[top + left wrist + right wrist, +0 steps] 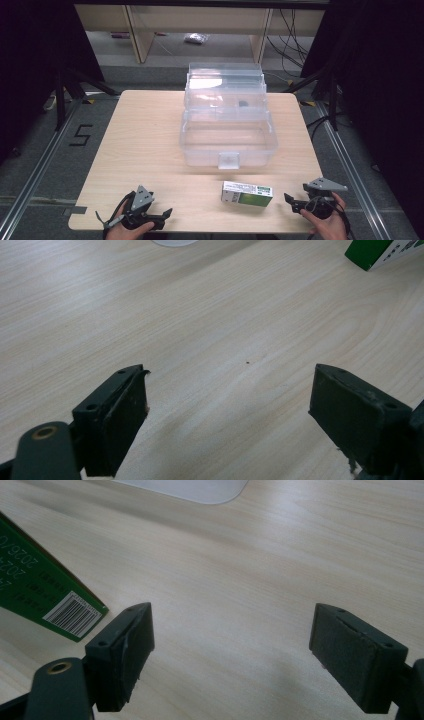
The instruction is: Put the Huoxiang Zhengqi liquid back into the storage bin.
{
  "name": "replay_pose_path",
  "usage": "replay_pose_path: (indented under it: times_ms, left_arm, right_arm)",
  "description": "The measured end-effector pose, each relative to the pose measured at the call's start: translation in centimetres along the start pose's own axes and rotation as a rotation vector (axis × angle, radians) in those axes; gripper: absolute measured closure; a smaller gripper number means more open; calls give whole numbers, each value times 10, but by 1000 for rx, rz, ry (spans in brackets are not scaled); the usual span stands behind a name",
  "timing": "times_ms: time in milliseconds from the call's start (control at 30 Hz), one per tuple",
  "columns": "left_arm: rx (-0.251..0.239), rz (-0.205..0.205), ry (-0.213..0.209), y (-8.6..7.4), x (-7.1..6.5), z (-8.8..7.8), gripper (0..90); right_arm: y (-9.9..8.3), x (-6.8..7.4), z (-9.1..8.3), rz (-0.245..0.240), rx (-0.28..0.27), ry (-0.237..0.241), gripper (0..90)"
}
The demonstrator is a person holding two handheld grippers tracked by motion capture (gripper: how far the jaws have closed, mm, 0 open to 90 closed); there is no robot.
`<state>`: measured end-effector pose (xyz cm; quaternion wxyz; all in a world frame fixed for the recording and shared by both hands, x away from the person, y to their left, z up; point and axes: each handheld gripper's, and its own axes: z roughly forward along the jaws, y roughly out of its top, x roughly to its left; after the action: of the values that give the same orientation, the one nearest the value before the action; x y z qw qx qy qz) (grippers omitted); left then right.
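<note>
A green and white carton [247, 194] lies flat near the table's front edge, between the two hands. Behind it stands a clear plastic box [227, 137] with its lid [225, 85] swung up and back. My left gripper [167, 215] rests at the front left corner, open, jaws wide apart over bare wood [230, 385]. My right gripper [291, 202] sits at the front right, open too, a little to the right of the carton [45, 600], whose barcode end shows beside the left jaw. The carton's corner [382, 250] also peeks in at the top right of the left gripper view.
The light wooden table [145, 140] has free room left of the box. A small dark item [242, 104] lies in the box's upper tier. Dark floor, a marked "5" [80, 135], shelving legs and cables surround the table.
</note>
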<state>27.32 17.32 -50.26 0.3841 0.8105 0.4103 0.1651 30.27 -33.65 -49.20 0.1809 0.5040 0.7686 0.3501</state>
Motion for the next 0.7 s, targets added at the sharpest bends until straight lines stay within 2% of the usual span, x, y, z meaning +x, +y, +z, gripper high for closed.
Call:
replay_pose_path:
  times_ms: [33,67,100,200,233,267,333,467,500,567,600,633,700]
  left_arm:
    - [-1,-1,0,0,0,0,148]
    - [24,28,-1,1,2,-2,148]
    - [28,31,-1,1,2,-2,148]
    - [46,39,-7,2,2,-3,148]
    - [58,54,-8,2,3,-4,148]
    - [17,11,-10,1,-1,-1,148]
    - [24,17,3,1,0,-1,148]
    - [24,16,-2,1,1,-1,149]
    - [26,17,-4,1,1,-1,148]
    - [23,20,-1,1,0,-1,148]
    - [24,28,-3,1,1,-1,148]
    - [24,25,-2,1,1,-1,148]
    - [23,25,-1,1,1,-1,148]
  right_arm:
    - [1,-3,0,-37,-8,3,193]
    - [0,-3,0,-46,-18,-9,193]
    - [1,-2,-2,-28,-7,-7,195]
    - [3,-3,-5,-34,-6,1,198]
    - [4,-1,-7,-10,11,0,198]
    - [5,-4,-7,-62,-14,-15,199]
    - [8,-3,-10,-57,7,-7,198]
    - [11,-1,-11,-97,12,-2,202]
    - [11,1,-11,-79,16,20,202]
    - [12,1,-13,-111,16,15,203]
    - [13,5,-15,-78,29,16,203]
    - [13,4,-14,-105,22,15,204]
    - [15,5,-16,-107,24,27,204]
